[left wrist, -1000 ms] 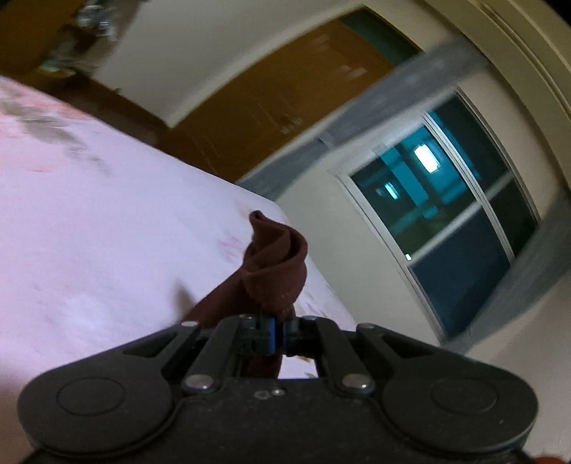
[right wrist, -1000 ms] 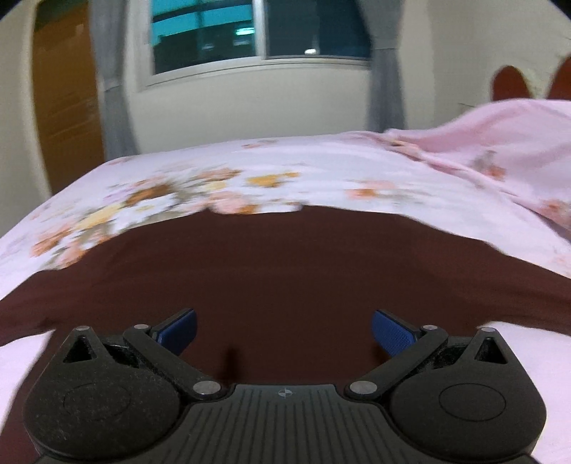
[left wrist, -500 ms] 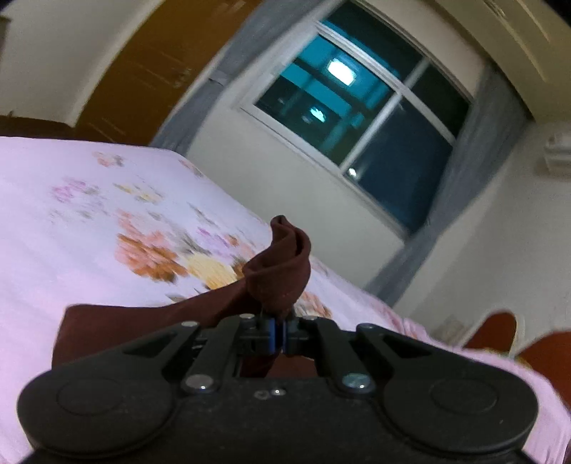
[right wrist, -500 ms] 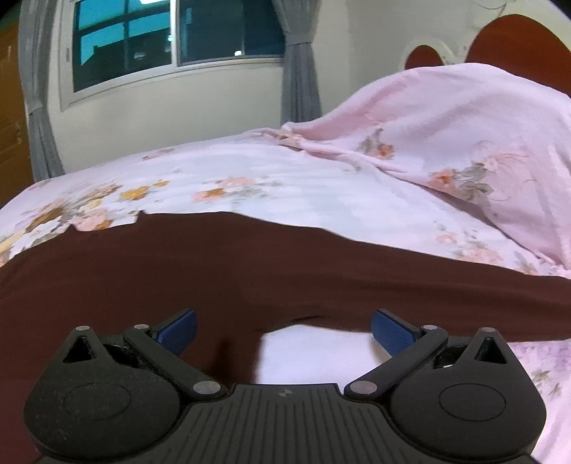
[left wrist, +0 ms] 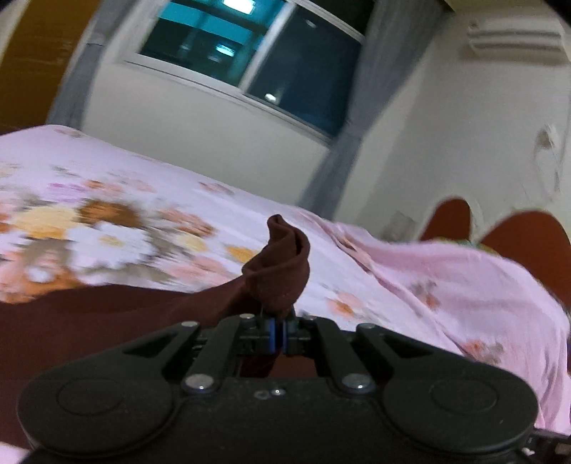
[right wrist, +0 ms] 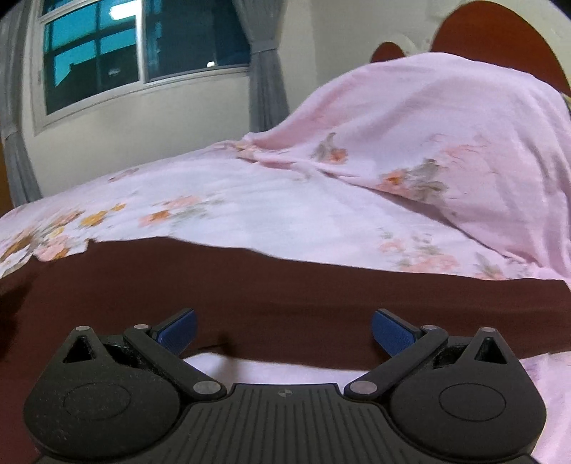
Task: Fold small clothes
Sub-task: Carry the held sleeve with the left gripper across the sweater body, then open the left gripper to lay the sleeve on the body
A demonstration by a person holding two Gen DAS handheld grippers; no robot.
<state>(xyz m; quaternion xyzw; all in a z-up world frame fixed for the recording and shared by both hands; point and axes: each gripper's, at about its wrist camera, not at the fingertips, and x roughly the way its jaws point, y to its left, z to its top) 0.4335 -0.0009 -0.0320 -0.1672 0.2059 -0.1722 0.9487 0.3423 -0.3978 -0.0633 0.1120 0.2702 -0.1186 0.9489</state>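
Holding a bunched corner of the maroon garment (left wrist: 282,264) in our clamped left gripper (left wrist: 277,330), we should lay it flat on the floral bedsheet (right wrist: 271,200), while our right gripper (right wrist: 283,330) hovers wide, empty.

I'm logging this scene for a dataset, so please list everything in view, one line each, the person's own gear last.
garment: one, dark maroon, spread across the bed, one bunched corner lifted.
bedsheet: one, pink with orange floral print, covering the bed.
covered mound: one, under pink floral fabric, at the bed's head end.
headboard: one, reddish-brown with rounded tops, behind the mound.
window: one, white-framed, dark outside, in the far wall.
curtains: grey, hanging beside the window.
air conditioner: one, white, high on the wall.
left tongs: black with blue pads, shut on the garment's corner.
right tongs: black with blue pads, open above the garment.
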